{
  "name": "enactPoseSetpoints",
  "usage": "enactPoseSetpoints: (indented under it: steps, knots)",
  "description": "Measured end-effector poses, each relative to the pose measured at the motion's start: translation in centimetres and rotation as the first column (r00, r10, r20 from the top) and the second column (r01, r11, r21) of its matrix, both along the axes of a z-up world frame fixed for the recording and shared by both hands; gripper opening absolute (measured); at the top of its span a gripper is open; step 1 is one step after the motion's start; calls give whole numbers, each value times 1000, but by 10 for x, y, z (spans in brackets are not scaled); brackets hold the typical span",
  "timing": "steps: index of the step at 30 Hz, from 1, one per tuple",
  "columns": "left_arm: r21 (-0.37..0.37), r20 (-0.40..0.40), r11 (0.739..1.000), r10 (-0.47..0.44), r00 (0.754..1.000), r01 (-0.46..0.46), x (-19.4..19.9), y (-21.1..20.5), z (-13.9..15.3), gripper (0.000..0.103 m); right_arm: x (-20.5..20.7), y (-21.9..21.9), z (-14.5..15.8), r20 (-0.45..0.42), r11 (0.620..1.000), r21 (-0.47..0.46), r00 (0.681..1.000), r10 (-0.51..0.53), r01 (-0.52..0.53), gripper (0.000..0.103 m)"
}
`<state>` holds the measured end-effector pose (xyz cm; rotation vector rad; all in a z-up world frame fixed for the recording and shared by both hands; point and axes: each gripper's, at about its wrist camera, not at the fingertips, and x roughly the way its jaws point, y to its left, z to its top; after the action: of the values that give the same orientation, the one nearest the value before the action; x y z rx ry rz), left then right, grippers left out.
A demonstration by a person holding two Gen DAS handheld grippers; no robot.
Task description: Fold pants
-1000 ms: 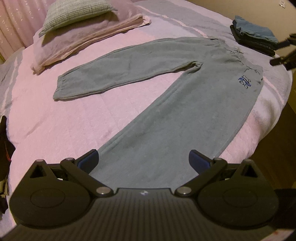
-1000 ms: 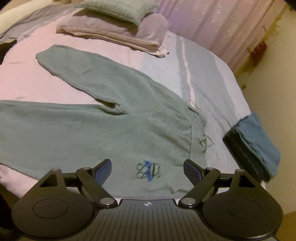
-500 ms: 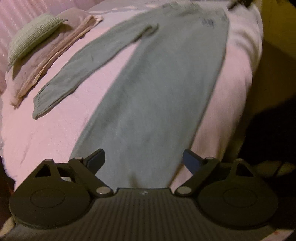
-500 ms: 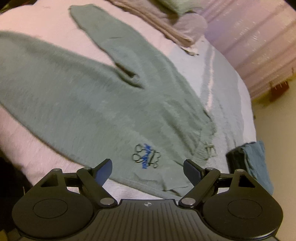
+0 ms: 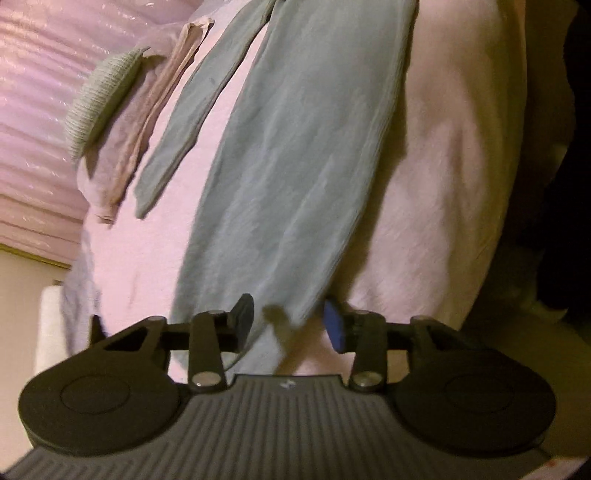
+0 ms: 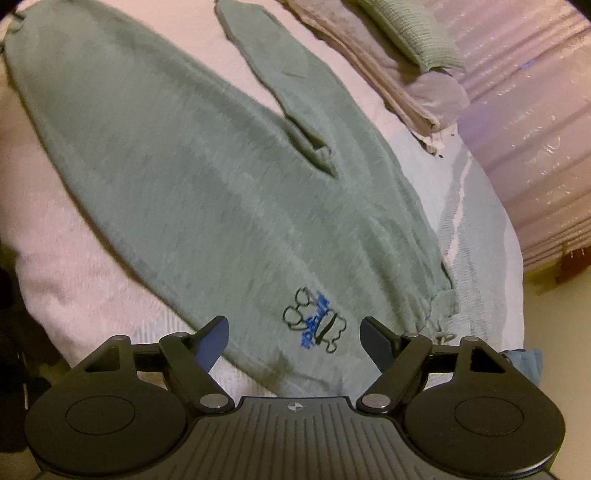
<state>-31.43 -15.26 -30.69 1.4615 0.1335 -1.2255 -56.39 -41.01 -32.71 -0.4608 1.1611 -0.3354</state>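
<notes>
Grey-green sweatpants (image 6: 207, 177) lie flat on the pink bedspread (image 5: 436, 192), legs spread apart. In the left wrist view the near leg (image 5: 295, 166) runs down to my left gripper (image 5: 290, 325), low at the bed's edge. Its fingers (image 5: 243, 321) are narrowed but still apart, with the leg's cuff end between them. In the right wrist view my right gripper (image 6: 295, 334) is wide open just above the hip, straddling the blue and black logo (image 6: 316, 325). The gathered waistband (image 6: 432, 302) is just to its right.
A green pillow (image 6: 417, 33) on folded pinkish bedding (image 6: 406, 85) sits at the head of the bed, beside the far leg (image 5: 184, 122). Pink curtains (image 6: 535, 110) hang behind. A corner of folded blue clothes (image 6: 524, 363) shows by the waistband. The bed drops off into dark floor (image 5: 554, 221).
Both grippers have dropped low to the bed's near edge. The left fingers have narrowed around the leg's cuff end. The right gripper has moved closer over the logo and stays wide open.
</notes>
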Motion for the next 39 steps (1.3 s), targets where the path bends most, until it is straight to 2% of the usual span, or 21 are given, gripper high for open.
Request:
enactPoseSetpoints:
  steps: [2,4,5,8,10,14,19,25,31,34,36,38,39]
  knots:
    - [17,26,1000,-10,1000,10,7,0,-2,27,-3,-1,-5,2,1000,0,1000,13,-13,74]
    - [45,35,998,-45,998,44,15,-1,-3,7,-7,-2,-9,7,1000,-3,1000,19,-19,74]
    - [61,31,997,-57,998,55,18,-2,-1,5,-9,-4,-11,9,1000,-7,1000,20,-20,73]
    - [90,7,993,-75,997,74,26,-9,11,4,-20,-8,-15,8,1000,-21,1000,8,-8,72]
    - [100,-24,993,-54,998,56,32,-17,22,4,-32,-14,-17,1,999,-36,1000,6,-6,72]
    - [78,-75,996,47,996,-41,46,-44,47,4,-61,-30,-27,-44,995,-94,999,20,-24,69]
    - [54,-133,984,178,975,-172,61,-83,73,4,-81,-62,-46,-89,979,-175,992,86,-100,62]
    - [44,-99,979,204,974,-200,61,-104,89,4,-90,-95,-76,-113,959,-202,978,177,-197,51]
    - [62,-72,970,238,969,-234,58,-115,93,4,-106,-113,-100,-183,901,-285,941,285,-328,49]
    - [63,-59,967,251,966,-247,54,-117,94,4,-114,-129,-104,-178,890,-309,940,291,-335,48]
    - [61,-51,966,255,966,-252,55,-120,94,4,-114,-139,-105,-164,892,-318,945,282,-321,44]
    - [63,-45,964,262,964,-259,54,-123,96,4,-111,-143,-105,-158,891,-311,942,295,-331,31]
    - [63,-42,963,266,963,-263,54,-125,99,4,-110,-145,-105,-159,889,-306,939,304,-340,28]
